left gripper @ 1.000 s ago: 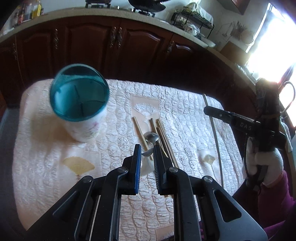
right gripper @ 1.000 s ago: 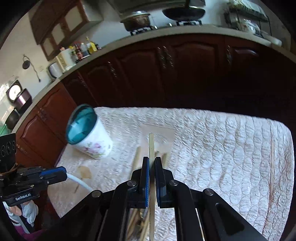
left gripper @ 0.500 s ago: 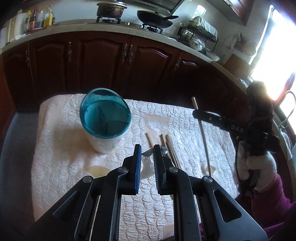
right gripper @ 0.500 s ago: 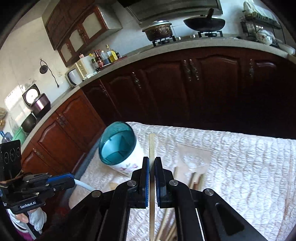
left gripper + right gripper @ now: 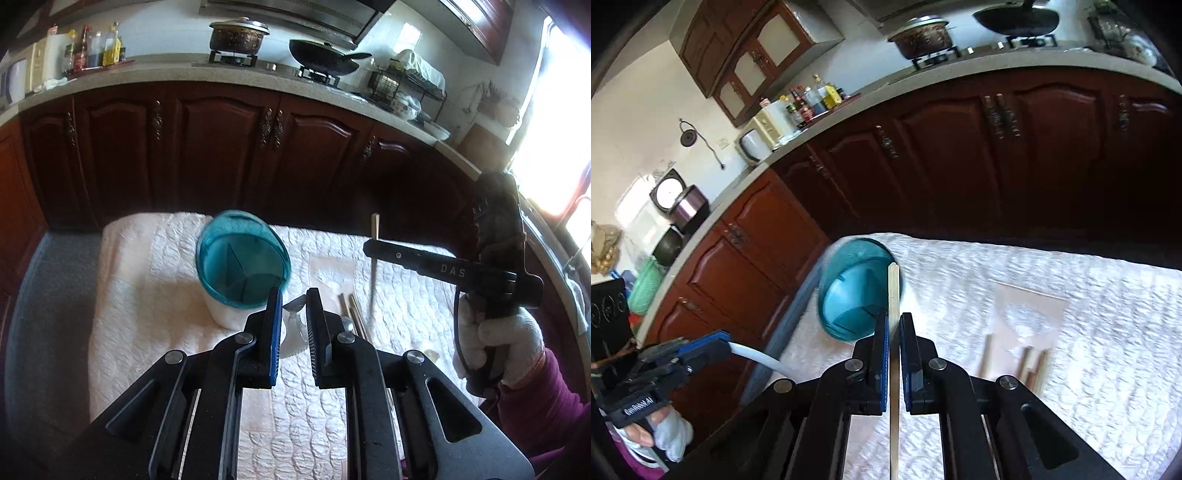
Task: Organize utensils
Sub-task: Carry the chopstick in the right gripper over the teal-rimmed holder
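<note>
Right wrist view: the right gripper (image 5: 894, 332) is clamped on a pale wooden chopstick (image 5: 894, 291) whose tip overlaps the rim of the teal-rimmed white utensil cup (image 5: 855, 291) on the quilted white tablecloth (image 5: 1089, 332). The left gripper (image 5: 293, 306) pinches a white plastic spoon (image 5: 293, 304) just beside the cup; more chopsticks (image 5: 1030, 363) lie beyond.

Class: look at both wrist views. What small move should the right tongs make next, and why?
Probably carry on toward the teal-rimmed white holder cup and lower. The right tongs are shut on a pale wooden chopstick, its tip already lined up with the cup's open mouth but not inside.
</note>
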`<state>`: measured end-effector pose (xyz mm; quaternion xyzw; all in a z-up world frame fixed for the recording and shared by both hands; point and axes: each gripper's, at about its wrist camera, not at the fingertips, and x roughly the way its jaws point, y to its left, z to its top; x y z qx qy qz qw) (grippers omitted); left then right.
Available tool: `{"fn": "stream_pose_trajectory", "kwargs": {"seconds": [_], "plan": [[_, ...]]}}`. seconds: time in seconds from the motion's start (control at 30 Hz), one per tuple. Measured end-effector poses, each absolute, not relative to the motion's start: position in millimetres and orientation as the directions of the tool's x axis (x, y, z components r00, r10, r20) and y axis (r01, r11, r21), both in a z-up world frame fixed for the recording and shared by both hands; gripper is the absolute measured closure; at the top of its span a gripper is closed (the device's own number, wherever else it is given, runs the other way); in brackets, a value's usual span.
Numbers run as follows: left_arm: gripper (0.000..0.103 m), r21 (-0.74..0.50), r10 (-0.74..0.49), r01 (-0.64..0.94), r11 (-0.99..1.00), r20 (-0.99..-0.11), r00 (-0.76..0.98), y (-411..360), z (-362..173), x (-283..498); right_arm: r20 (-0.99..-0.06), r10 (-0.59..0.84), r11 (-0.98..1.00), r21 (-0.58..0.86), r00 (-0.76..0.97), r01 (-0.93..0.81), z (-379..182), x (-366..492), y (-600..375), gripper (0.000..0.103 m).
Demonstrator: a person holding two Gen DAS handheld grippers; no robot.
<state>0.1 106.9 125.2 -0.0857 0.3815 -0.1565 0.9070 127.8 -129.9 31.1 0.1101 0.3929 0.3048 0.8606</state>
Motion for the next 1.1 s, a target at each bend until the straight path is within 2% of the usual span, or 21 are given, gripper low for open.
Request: {"fn": "stream_pose_trajectory", "kwargs": {"seconds": [0.37,0.57,0.77,0.9,1.1], "plan": [[0.091,-0.228,-0.261,0.146,0.963,-0.64,0.723,143,156,40,-0.531,0.63,0.765,0.3,0.567,-0.569,107,149,-92,0.098],[0.091,-0.212,-0.225,0.11,0.971,-0.657,0.719,151,146,69,-0.501,0.613,0.779,0.256,0.611,-0.573,135,167,-94,0.098],[0.091,-0.18,-0.175,0.065,0.981,-0.707,0.686,147,115,92,-0.497,0.593,0.799,0.269,0.633,-0.538,130,192,-95,0.098],[0.093,-0.126,-0.111,0.03,0.992,-0.708,0.697,143,104,100,-0.53,0.575,0.81,0.263,0.623,-0.523,109,205,-83,0.098],[0.094,-0.152,-0.131,0.031,0.988,-0.714,0.688,148,105,108,-0.579,0.577,0.804,0.279,0.576,-0.525,80,215,-73,0.098]]}}
